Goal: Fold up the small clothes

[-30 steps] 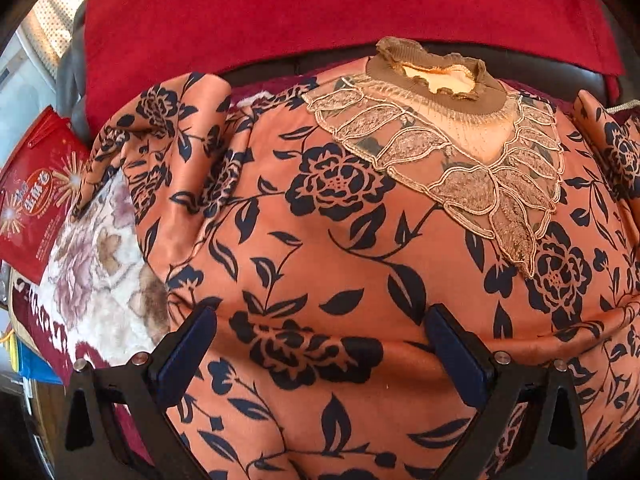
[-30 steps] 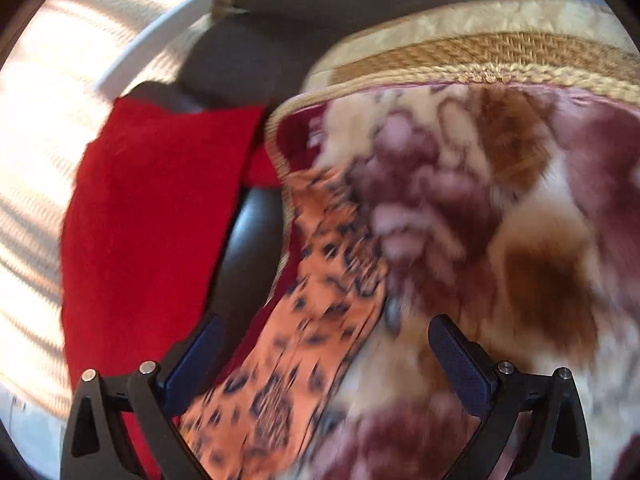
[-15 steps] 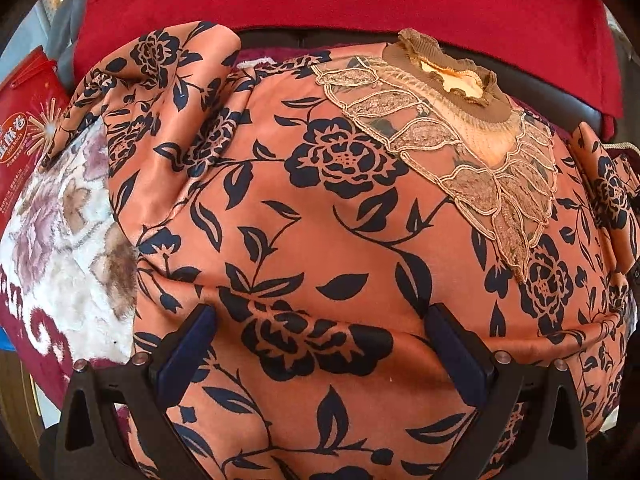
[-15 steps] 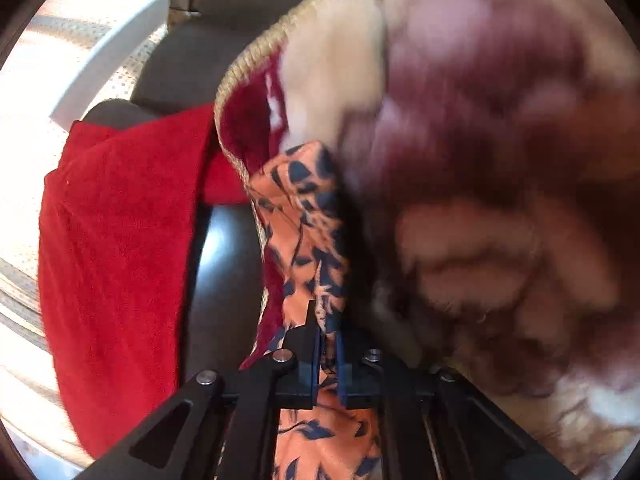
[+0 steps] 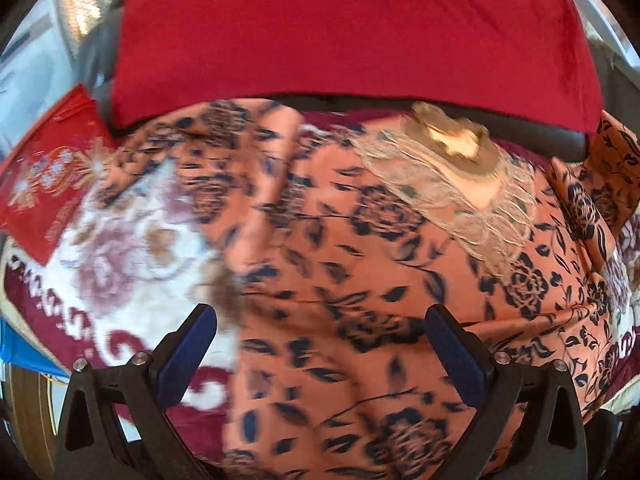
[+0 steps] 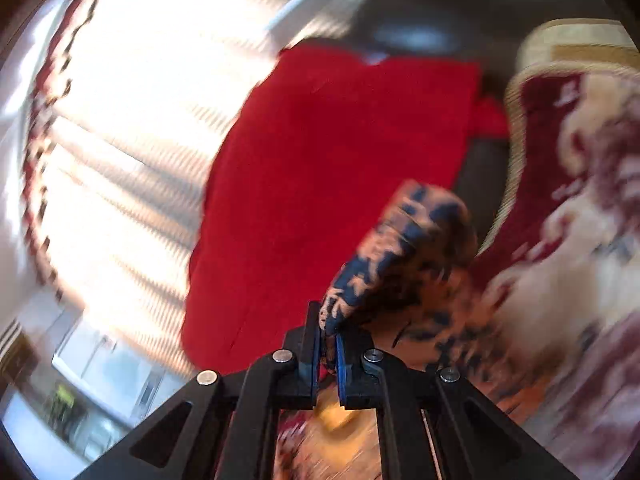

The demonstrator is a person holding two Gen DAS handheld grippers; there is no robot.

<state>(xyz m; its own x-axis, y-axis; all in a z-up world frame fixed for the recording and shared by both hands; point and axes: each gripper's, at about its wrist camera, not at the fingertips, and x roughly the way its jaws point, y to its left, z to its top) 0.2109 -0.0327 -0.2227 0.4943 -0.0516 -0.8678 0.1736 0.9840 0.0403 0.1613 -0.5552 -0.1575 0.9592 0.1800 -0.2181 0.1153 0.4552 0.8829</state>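
Here the largest thing is the blanket (image 5: 132, 240), plush, white and maroon with a flower pattern, spread under everything; in the left wrist view it fills the 8 to 9 o'clock area, and in the right wrist view (image 6: 580, 220) it runs along the 2 to 4 o'clock side with a woven gold edge. A red cloth (image 5: 352, 28) covers the top of the left view from 10 to 2 o'clock, draped over a dark cushion; the right view shows it at centre (image 6: 320, 180), against a bright curtained window at 9 to 11 o'clock.

The blouse (image 5: 360, 272), orange with dark blue flowers and leaves, lies face up on the blanket across the middle and lower right of the left view. Its beige lace collar (image 5: 452, 160) sits at about 1 o'clock, near the red cloth's lower edge. One sleeve reaches toward 10 o'clock; the other stands raised at 3 o'clock. A red printed bag (image 5: 44, 176) lies at 9 o'clock, beside the blanket.

The left gripper (image 5: 320, 344) hangs over the blouse's lower half with its jaws spread wide, nothing between them. The right gripper (image 6: 328, 352) has its jaws pressed together on a fold of the blouse (image 6: 408, 256), which bunches up above them toward 1 o'clock. Both views are blurred.
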